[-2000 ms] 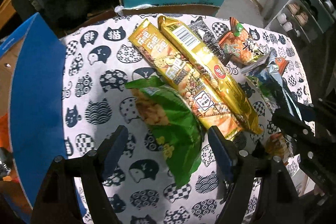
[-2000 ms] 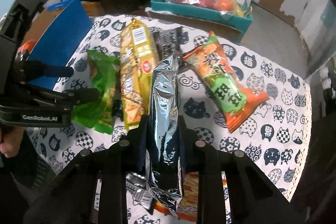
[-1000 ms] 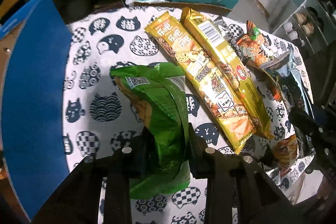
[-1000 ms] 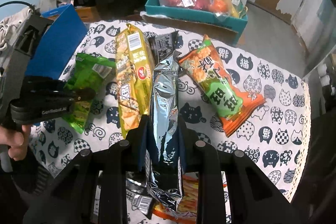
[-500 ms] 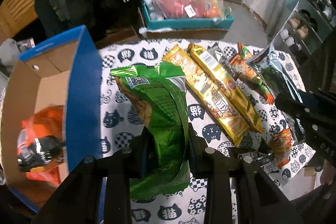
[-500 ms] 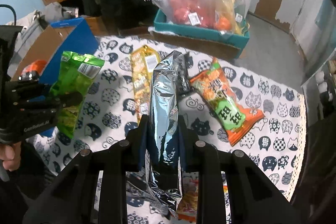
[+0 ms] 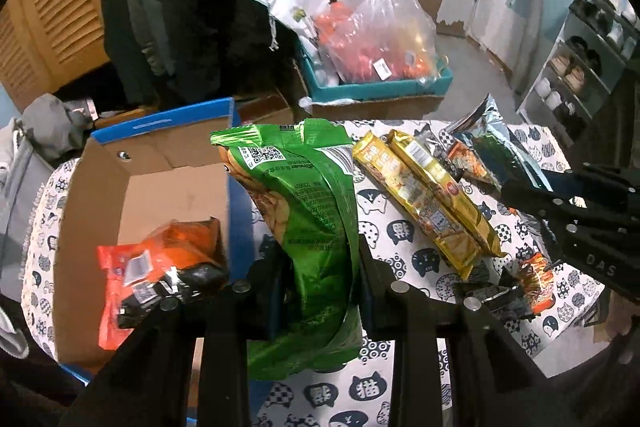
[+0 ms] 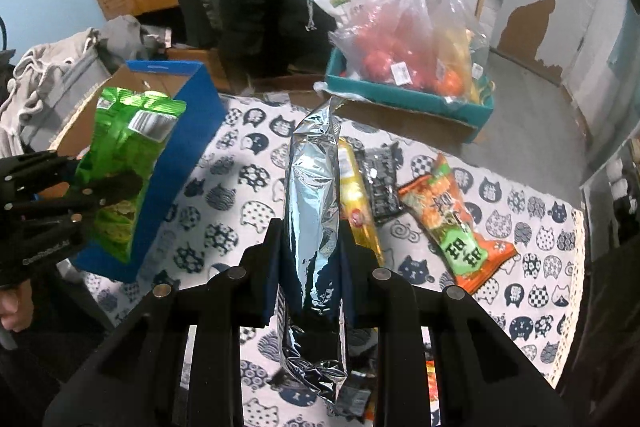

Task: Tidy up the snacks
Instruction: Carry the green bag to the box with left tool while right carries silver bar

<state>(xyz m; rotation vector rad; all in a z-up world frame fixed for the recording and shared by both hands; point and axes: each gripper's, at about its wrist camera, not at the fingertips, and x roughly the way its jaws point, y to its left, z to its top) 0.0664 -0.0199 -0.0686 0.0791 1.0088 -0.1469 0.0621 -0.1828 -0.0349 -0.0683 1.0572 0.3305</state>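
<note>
My left gripper (image 7: 316, 263) is shut on a green snack bag (image 7: 304, 211) and holds it upright above the right wall of the blue cardboard box (image 7: 168, 155). The same bag (image 8: 128, 163) and box (image 8: 188, 131) show at the left of the right wrist view. An orange packet (image 7: 160, 259) lies inside the box. My right gripper (image 8: 312, 251) is shut on a silver foil bag (image 8: 314, 195), raised over the cat-print tablecloth (image 8: 240, 179). Two gold snack packs (image 7: 424, 187) and an orange-green bag (image 8: 456, 223) lie on the cloth.
A teal tray (image 8: 408, 99) with clear plastic bags of snacks stands beyond the table's far edge. A small black packet (image 8: 380, 183) lies beside the gold packs. More small packets (image 7: 520, 287) lie near the table's right front. A shoe rack (image 7: 584, 59) stands at the far right.
My left gripper closed on the green bag, lifted it off the cloth and carried it left to the blue box. My right gripper rose a little with the silver bag still held.
</note>
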